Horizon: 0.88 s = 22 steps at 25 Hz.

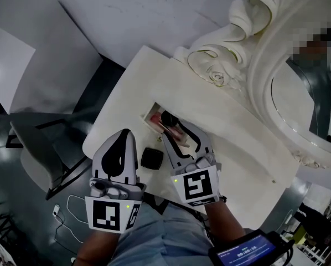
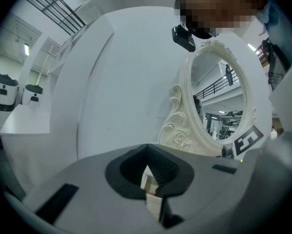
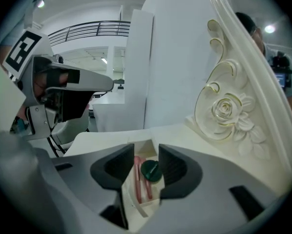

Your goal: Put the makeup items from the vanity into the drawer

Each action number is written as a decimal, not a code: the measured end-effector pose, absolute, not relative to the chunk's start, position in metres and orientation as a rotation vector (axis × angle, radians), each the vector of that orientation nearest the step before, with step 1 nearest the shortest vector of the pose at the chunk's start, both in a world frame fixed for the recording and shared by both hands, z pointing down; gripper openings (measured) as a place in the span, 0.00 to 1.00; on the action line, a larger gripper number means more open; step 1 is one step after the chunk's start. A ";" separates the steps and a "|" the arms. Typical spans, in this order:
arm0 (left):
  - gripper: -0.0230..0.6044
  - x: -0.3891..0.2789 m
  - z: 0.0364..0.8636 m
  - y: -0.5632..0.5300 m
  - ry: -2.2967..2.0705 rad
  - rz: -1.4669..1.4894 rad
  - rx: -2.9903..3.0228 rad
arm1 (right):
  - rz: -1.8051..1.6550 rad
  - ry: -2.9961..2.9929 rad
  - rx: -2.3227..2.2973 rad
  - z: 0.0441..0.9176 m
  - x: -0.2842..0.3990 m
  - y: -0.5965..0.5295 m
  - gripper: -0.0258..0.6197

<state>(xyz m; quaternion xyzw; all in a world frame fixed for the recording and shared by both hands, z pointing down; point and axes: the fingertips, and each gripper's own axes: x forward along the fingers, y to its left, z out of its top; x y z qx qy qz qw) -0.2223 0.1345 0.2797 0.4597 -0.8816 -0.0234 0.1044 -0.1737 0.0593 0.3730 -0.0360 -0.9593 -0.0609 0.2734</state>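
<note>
Drawer (image 1: 150, 116) holds pink sticks (image 3: 138, 178), green disc (image 3: 151, 171); right hand-held gripper (image 1: 181, 136) released; left (image 1: 123, 134) clenched

You're on a staged set inside a big lab hall, not a real bedroom. The white vanity bench (image 1: 237, 132) with its carved mirror (image 1: 304, 98) stands against bare white partition panels (image 1: 115, 15). Around it you've got a grey glossy floor (image 1: 10, 204), a loose cable (image 1: 57, 209), mezzanine railings (image 3: 87, 32) and ceiling lights (image 2: 26, 48). The mirror reflects more railings.
</note>
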 end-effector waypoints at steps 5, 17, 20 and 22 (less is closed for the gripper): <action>0.04 -0.207 0.274 0.145 -2.623 -0.070 1.349 | -0.242 -2.589 -0.163 0.362 -0.161 0.075 0.28; 0.04 -0.178 0.271 0.185 -2.684 -0.085 1.255 | -0.245 -2.595 -0.403 0.365 -0.136 0.144 0.31; 0.04 -0.178 0.278 0.195 -2.684 -0.084 1.214 | -0.240 -2.547 -0.468 0.382 -0.133 0.156 0.35; 0.04 -0.179 0.283 0.199 -2.682 -0.088 1.189 | -0.241 -2.509 -0.515 0.395 -0.130 0.163 0.39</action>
